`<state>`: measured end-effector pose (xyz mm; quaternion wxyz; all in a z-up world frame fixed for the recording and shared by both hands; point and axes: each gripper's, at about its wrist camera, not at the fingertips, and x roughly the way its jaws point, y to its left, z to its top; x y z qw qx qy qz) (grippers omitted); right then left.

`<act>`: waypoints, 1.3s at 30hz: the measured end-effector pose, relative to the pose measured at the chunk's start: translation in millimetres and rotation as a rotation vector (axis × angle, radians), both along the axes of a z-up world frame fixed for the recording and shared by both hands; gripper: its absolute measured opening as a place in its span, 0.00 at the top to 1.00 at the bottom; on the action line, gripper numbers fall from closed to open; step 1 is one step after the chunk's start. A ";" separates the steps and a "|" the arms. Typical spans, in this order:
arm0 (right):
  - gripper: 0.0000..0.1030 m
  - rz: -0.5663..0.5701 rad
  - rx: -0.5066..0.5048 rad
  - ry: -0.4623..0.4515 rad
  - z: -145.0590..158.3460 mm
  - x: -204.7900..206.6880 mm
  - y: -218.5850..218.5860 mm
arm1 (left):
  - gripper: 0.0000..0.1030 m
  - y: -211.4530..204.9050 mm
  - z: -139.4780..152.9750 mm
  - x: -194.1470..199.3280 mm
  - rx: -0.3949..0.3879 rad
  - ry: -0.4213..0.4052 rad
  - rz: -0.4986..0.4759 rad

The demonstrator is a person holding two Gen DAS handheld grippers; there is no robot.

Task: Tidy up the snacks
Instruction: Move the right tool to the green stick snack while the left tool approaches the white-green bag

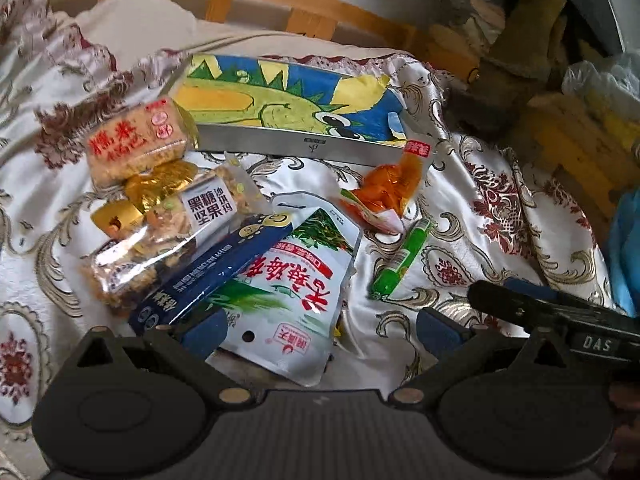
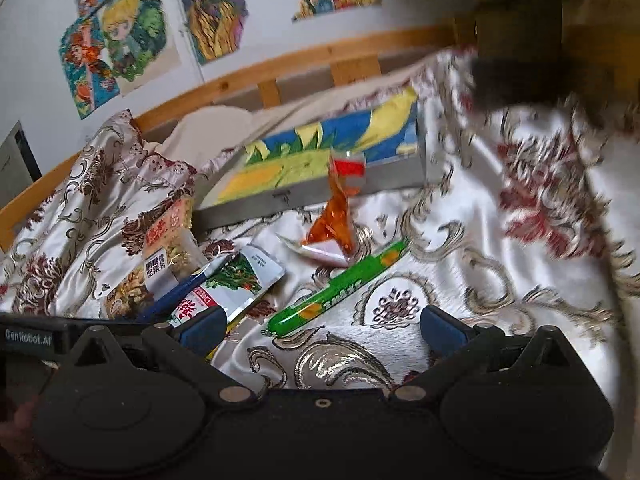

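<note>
Right wrist view alone shows wall posters (image 2: pixel 120 40), left gripper (image 1: pixel 316 330) spread

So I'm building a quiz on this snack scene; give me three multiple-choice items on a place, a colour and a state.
1. Where does the green sausage stick lie?
A. inside the box
B. on the patterned satin cloth
C. under the pouch

2. What colour is the crinkled snack packet before the dinosaur-print metal box?
A. orange
B. purple
C. black

3. How do the right gripper jaws stand?
A. shut on the sausage
B. open, empty
C. shut on cloth

B: it rests alone on cloth. A: orange wrapper. B: the blue pads stand apart.
</note>
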<state>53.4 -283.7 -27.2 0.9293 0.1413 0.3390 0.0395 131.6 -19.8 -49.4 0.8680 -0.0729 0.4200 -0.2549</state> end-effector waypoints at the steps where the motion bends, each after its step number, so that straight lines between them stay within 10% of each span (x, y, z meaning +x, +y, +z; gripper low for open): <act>1: 0.01 0.005 0.017 0.011 -2.1 4.8 -1.2 | 0.01 -0.3 -1.8 3.1 0.003 0.003 0.000; 16: 0.17 0.064 0.061 0.074 -26.5 54.4 0.7 | 0.08 -4.2 -22.7 55.2 0.150 0.038 -0.016; 23: 0.21 0.004 0.109 0.089 -36.3 70.1 -3.3 | 0.11 -0.3 -27.8 68.3 0.076 0.095 -0.021; 30: 0.55 -0.051 0.045 0.092 -41.3 75.3 2.4 | 0.14 -16.9 -28.8 58.9 0.116 0.059 -0.079; 39: 0.64 -0.018 0.110 0.113 -38.0 66.0 1.7 | 0.31 -18.2 -22.9 56.5 0.106 0.109 -0.068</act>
